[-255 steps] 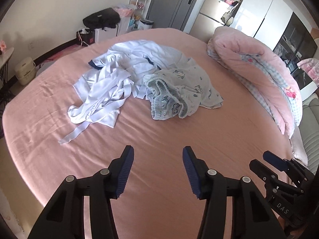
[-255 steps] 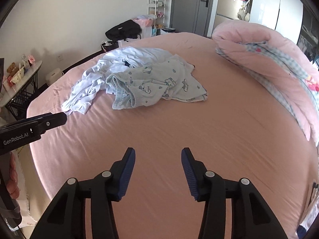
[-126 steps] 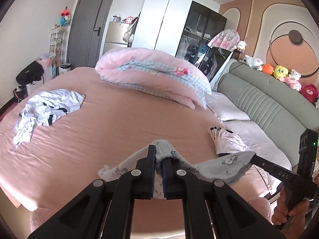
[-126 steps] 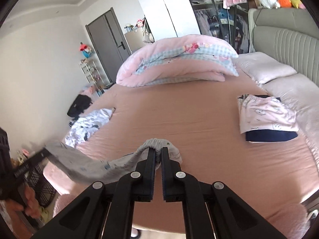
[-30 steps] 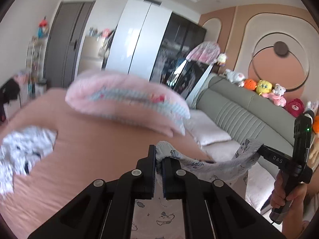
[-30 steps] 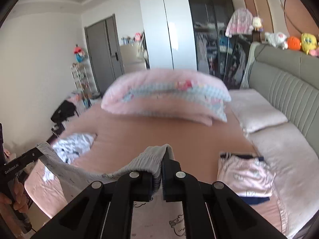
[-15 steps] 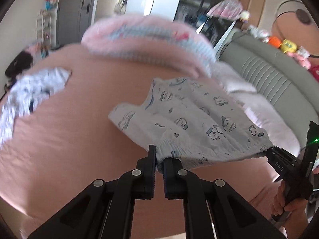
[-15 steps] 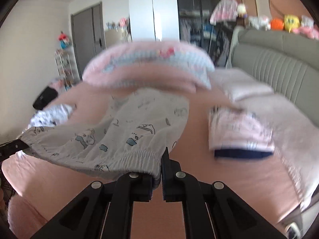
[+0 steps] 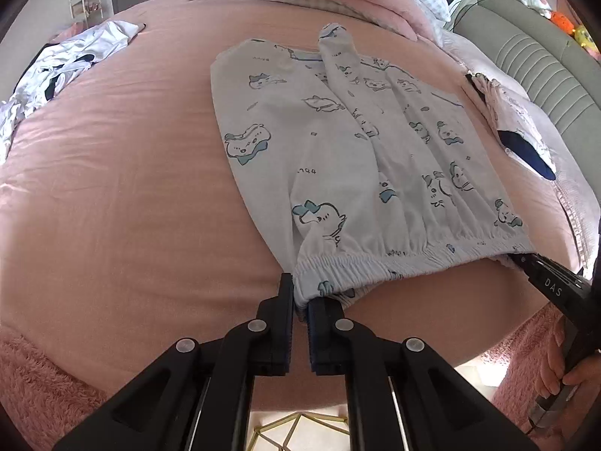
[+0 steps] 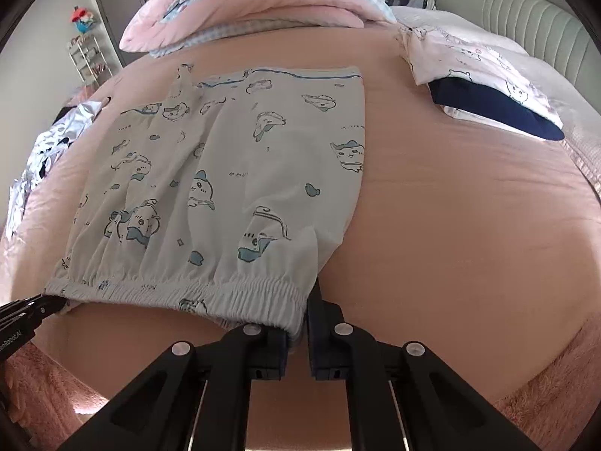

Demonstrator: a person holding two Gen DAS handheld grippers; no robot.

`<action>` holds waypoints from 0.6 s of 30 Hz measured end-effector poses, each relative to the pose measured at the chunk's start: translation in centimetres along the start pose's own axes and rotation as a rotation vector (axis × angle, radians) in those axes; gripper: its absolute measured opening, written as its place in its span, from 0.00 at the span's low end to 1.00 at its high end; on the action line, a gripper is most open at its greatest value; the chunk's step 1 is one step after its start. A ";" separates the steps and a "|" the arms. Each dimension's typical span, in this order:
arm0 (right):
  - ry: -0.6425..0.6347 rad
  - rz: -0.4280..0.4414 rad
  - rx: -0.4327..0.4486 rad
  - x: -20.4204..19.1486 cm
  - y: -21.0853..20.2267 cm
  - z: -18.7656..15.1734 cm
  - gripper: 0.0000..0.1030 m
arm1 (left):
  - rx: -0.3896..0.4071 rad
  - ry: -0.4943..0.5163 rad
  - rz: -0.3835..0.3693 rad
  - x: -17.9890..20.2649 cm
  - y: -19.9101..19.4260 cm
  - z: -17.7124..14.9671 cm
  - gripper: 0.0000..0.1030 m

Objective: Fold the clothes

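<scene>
Pale cartoon-print pyjama trousers (image 9: 360, 158) lie spread flat on the pink bed (image 9: 112, 188), legs pointing away, elastic waistband nearest me. My left gripper (image 9: 300, 302) is shut on the waistband's left corner. My right gripper (image 10: 300, 325) is shut on the waistband's right corner; it also shows at the right of the left wrist view (image 9: 526, 259). The trousers (image 10: 225, 173) fill the middle of the right wrist view, and the left gripper (image 10: 45, 302) shows at its left edge.
A folded stack of pale and navy clothes (image 10: 484, 82) lies at the far right by grey pillows. A pile of white unfolded clothes (image 9: 64, 60) lies at the far left. A rolled pink duvet (image 10: 255, 3) lies across the back. A pink fluffy rug (image 9: 37, 387) is below the bed edge.
The trousers, held up in the air by both grippers a second ago, were swung out and now lie flat on the bed. Both grippers have come down to the near edge, still shut.
</scene>
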State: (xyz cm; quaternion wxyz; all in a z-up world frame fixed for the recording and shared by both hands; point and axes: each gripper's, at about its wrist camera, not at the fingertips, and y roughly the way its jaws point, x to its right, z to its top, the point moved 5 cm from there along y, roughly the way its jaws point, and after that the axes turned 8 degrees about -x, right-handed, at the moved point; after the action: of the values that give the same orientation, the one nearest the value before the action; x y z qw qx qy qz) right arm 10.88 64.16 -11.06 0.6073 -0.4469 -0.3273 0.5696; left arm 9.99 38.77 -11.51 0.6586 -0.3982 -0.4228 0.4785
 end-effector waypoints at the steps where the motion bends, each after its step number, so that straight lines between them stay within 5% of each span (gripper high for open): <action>1: 0.003 0.002 0.008 0.1 -0.4 -0.1 0.05 | 0.008 0.015 -0.005 0.3 -0.5 -0.1 0.06; 5: -0.037 0.008 -0.012 -0.6 -1.4 -0.3 0.08 | -0.007 0.033 -0.047 0.7 -1.4 -0.5 0.09; 10: -0.067 -0.017 -0.068 -0.4 -1.7 -1.2 0.33 | -0.042 0.012 -0.151 0.2 -2.3 -1.1 0.14; 14: -0.098 0.037 0.000 -0.6 -4.8 -1.7 0.35 | -0.016 0.061 -0.201 0.6 -4.4 -1.6 0.17; 18: -0.094 0.028 0.072 -0.4 -6.9 -1.9 0.35 | 0.003 -0.058 -0.257 -0.7 -4.5 -0.9 0.17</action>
State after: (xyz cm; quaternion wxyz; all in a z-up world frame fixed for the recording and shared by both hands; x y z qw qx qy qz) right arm 15.30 63.82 -5.43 0.5987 -0.4020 -0.3284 0.6100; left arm 12.06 36.95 -7.77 0.7026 -0.3258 -0.4882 0.4023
